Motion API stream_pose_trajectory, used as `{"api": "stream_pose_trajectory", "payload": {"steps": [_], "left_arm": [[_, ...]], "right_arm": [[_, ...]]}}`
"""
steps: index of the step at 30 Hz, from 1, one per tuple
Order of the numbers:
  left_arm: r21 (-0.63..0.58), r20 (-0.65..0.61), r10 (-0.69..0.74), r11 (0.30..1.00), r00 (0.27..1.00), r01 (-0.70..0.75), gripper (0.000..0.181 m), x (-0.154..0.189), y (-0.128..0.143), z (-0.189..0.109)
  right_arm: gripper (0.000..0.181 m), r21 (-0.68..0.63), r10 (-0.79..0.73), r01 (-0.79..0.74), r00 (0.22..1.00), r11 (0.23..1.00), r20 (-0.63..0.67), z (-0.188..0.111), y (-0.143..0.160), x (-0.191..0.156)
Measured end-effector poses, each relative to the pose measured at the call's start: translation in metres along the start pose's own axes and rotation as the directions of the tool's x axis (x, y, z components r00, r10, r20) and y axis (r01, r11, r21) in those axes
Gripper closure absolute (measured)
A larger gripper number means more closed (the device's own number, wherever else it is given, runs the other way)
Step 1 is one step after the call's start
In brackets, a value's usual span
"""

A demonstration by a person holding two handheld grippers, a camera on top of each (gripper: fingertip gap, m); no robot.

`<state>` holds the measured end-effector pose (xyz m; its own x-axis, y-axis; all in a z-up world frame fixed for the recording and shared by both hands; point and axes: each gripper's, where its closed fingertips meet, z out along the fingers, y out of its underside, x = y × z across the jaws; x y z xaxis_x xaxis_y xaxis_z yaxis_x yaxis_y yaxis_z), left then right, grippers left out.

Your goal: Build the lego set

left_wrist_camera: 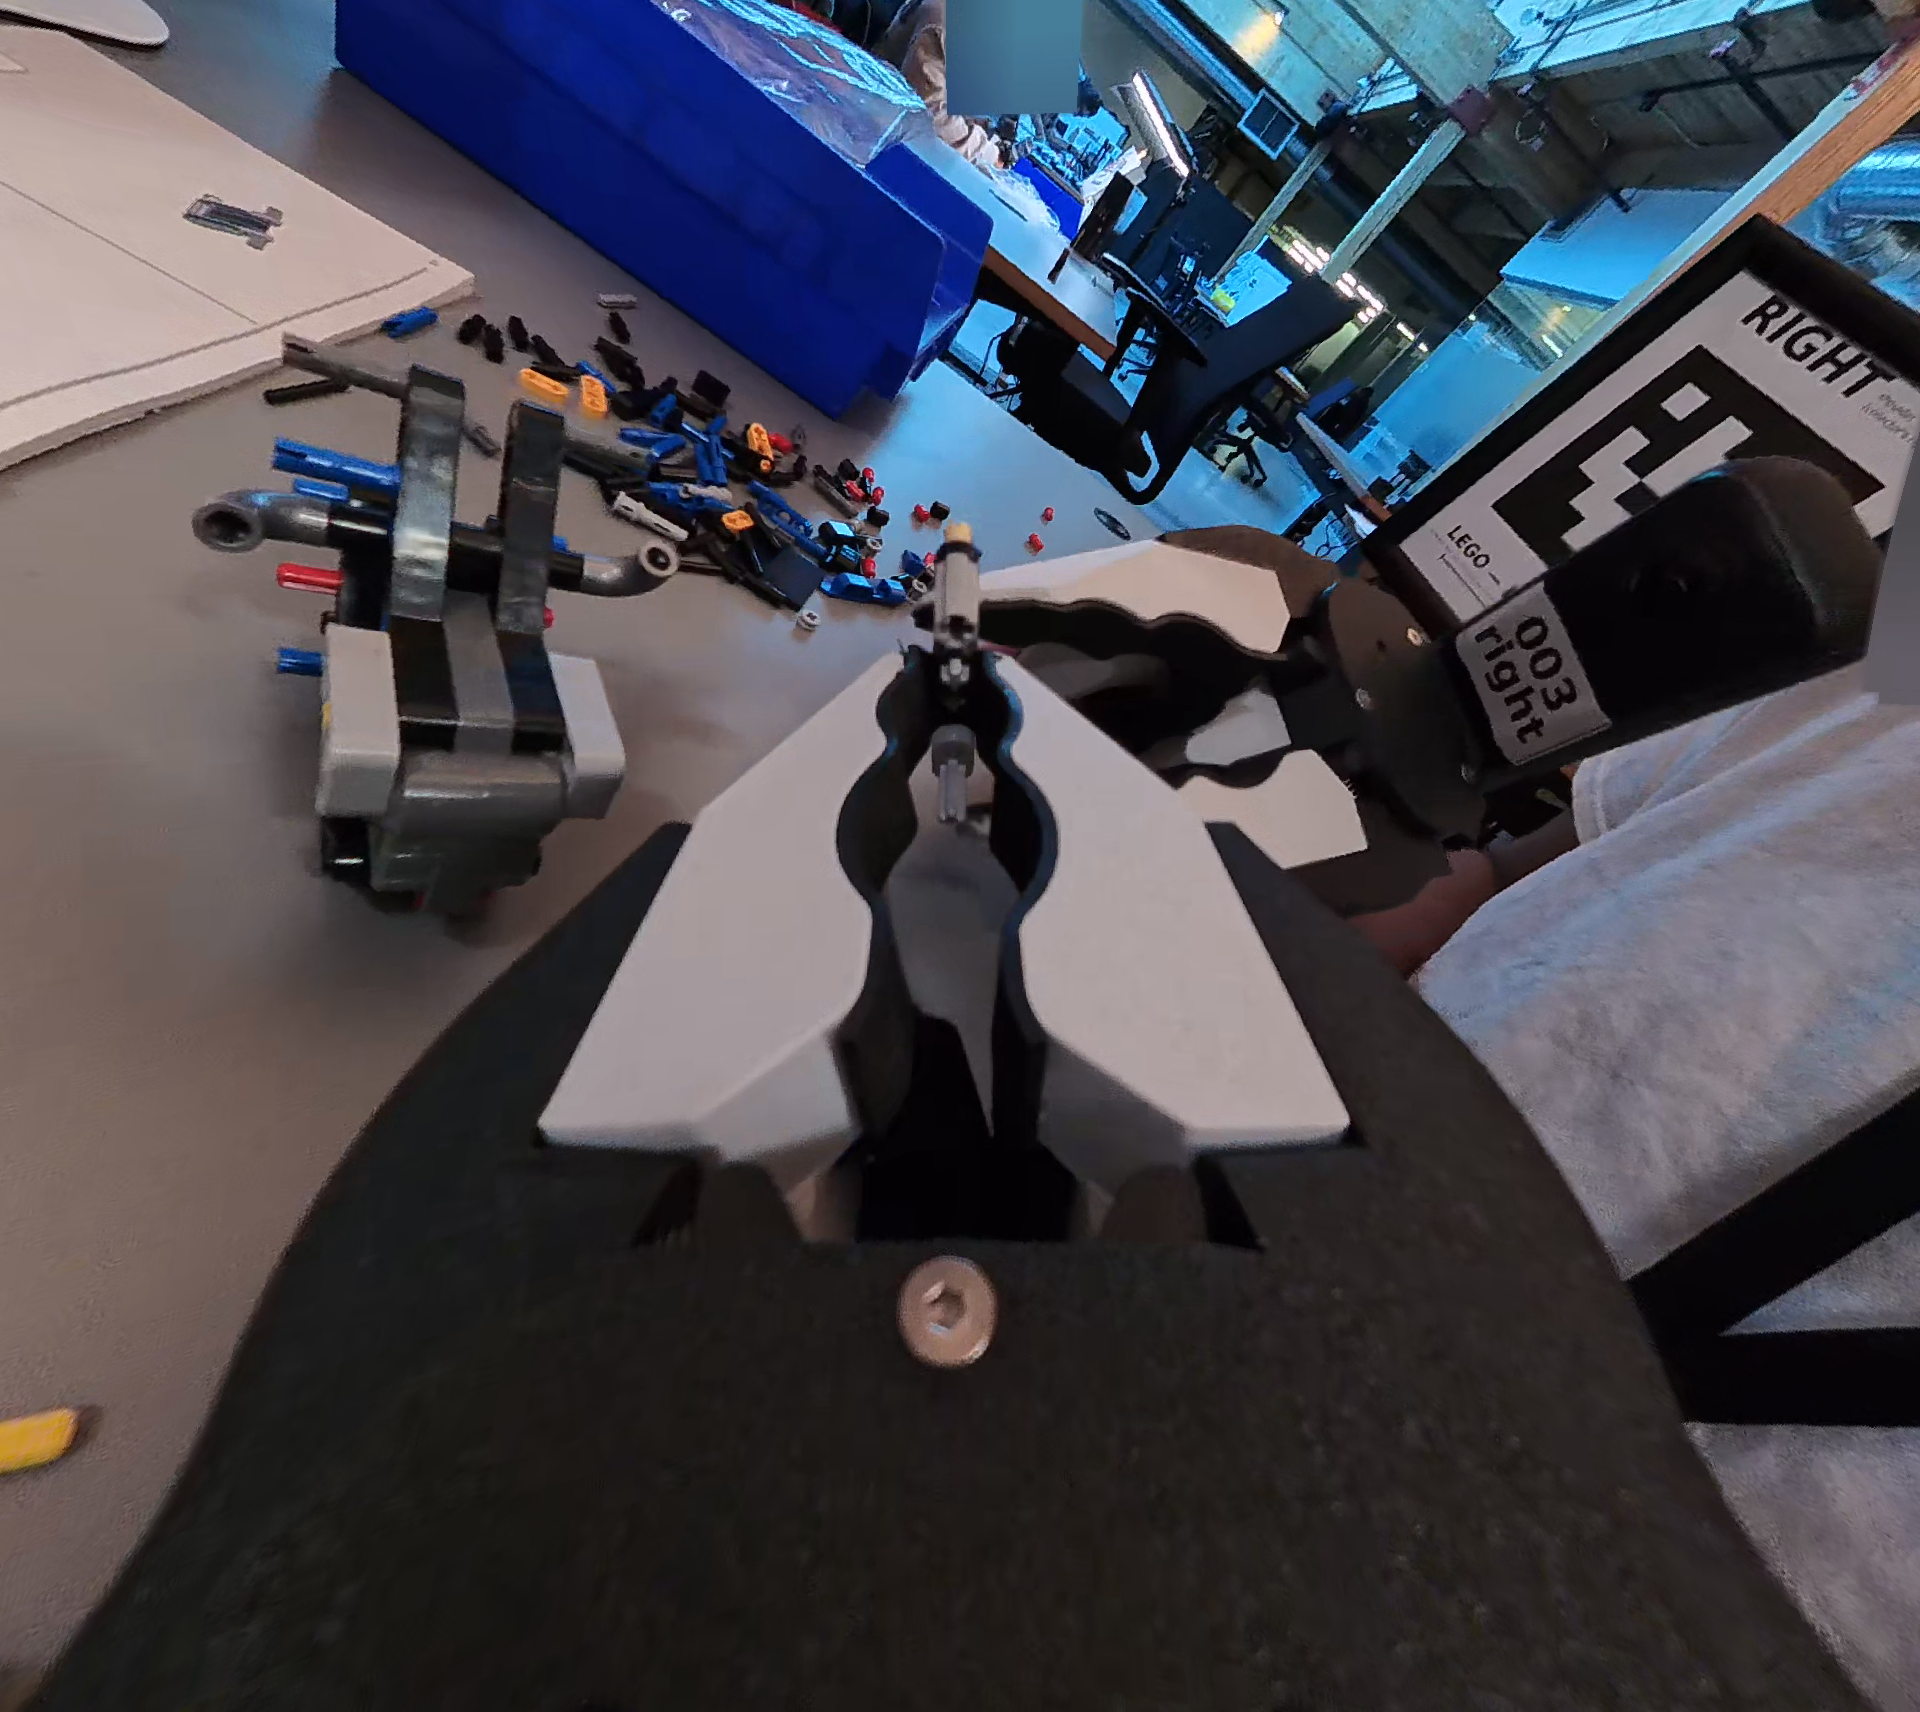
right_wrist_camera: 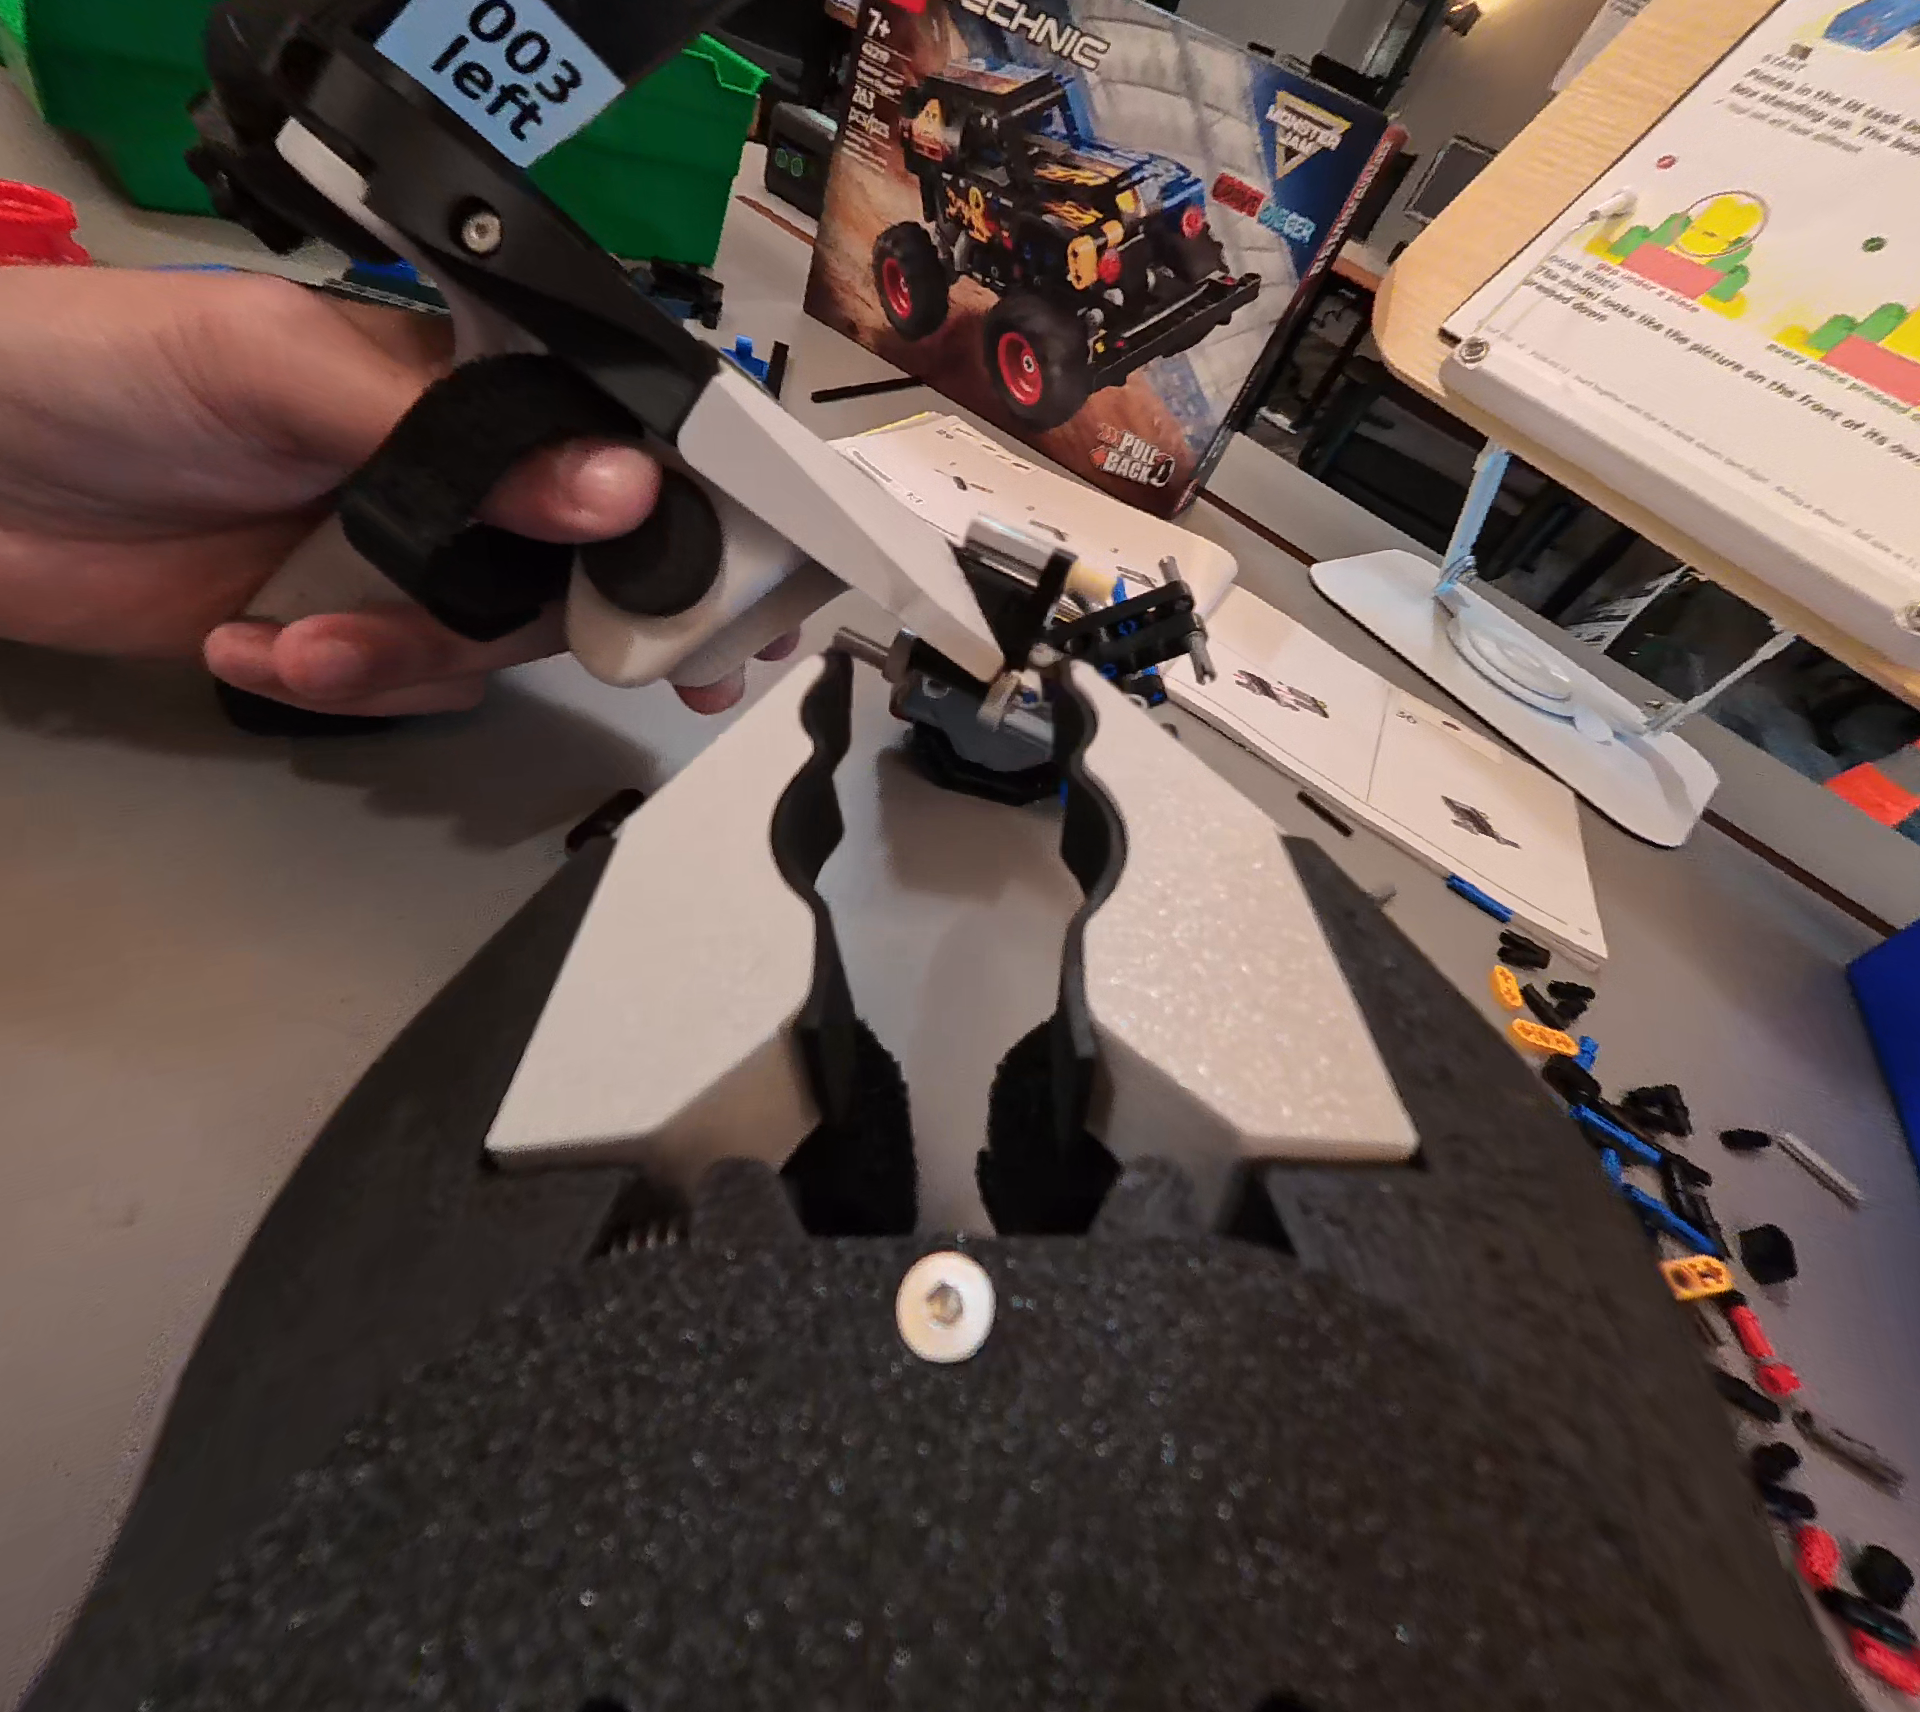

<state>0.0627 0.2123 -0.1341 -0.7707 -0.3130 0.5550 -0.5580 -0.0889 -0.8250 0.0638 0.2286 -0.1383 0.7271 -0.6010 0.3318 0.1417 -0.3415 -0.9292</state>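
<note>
The left gripper (left_wrist_camera: 951, 675) is closed on a small grey lego axle assembly (left_wrist_camera: 954, 613), which stands up between its fingertips with a tan tip at the far end. The right gripper (right_wrist_camera: 951, 686) has its fingers parted, and their tips sit on either side of that same held piece (right_wrist_camera: 1023, 675), just beside the left gripper (right_wrist_camera: 977, 613); whether they touch it I cannot tell. A person's hand (right_wrist_camera: 208, 457) holds the left gripper's handle.

On the grey bench (left_wrist_camera: 156, 1039), the partly built lego model (left_wrist_camera: 457, 675) of grey, black and blue parts stands left of the left gripper, apart from it. Beyond it lies a scatter of loose lego pieces (left_wrist_camera: 727, 499) in black, blue, orange and red, beside a blue bin (left_wrist_camera: 623, 104). An open instruction booklet (right_wrist_camera: 1382, 758) lies on the bench, and the lego box (right_wrist_camera: 1081, 208) stands upright behind it. A green bin (right_wrist_camera: 156, 21) sits at the far left.
</note>
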Motion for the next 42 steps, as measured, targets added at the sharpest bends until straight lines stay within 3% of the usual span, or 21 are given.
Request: {"api": "stream_pose_trajectory", "payload": {"steps": [9,19,27,32,38,42], "left_arm": [[-0.008,0.015,0.006,1.0,1.0,-0.006,0.175,-0.001,0.002,0.002],[-0.015,0.005,0.012,1.0,1.0,-0.012,0.175,0.001,0.003,0.004],[0.046,-0.064,-0.136,0.989,0.989,0.139,0.176,-0.001,-0.006,0.0],[0.047,-0.132,-0.248,0.966,0.96,0.256,0.176,0.0,-0.01,-0.007],[-0.009,-0.114,-0.247,0.969,0.962,0.248,0.176,0.002,0.0,-0.005],[-0.032,-0.101,-0.262,0.965,0.96,0.261,0.176,0.001,0.003,-0.004]], "right_arm": [[0.133,-0.021,0.015,-0.015,0.999,1.0,0.029,0.002,0.002,-0.006],[0.144,-0.008,0.07,-0.07,0.997,0.998,0.041,0.0,0.0,-0.003],[0.142,0.081,0.162,-0.166,0.985,0.983,0.054,-0.011,-0.011,0.01],[0.146,0.011,-0.009,0.009,1.0,1.0,-0.02,-0.004,0.0,0.009],[0.165,-0.063,-0.238,0.231,0.96,0.971,-0.146,-0.001,0.004,0.011],[0.166,-0.102,-0.326,0.312,0.931,0.944,-0.167,-0.001,0.007,0.011]]}}
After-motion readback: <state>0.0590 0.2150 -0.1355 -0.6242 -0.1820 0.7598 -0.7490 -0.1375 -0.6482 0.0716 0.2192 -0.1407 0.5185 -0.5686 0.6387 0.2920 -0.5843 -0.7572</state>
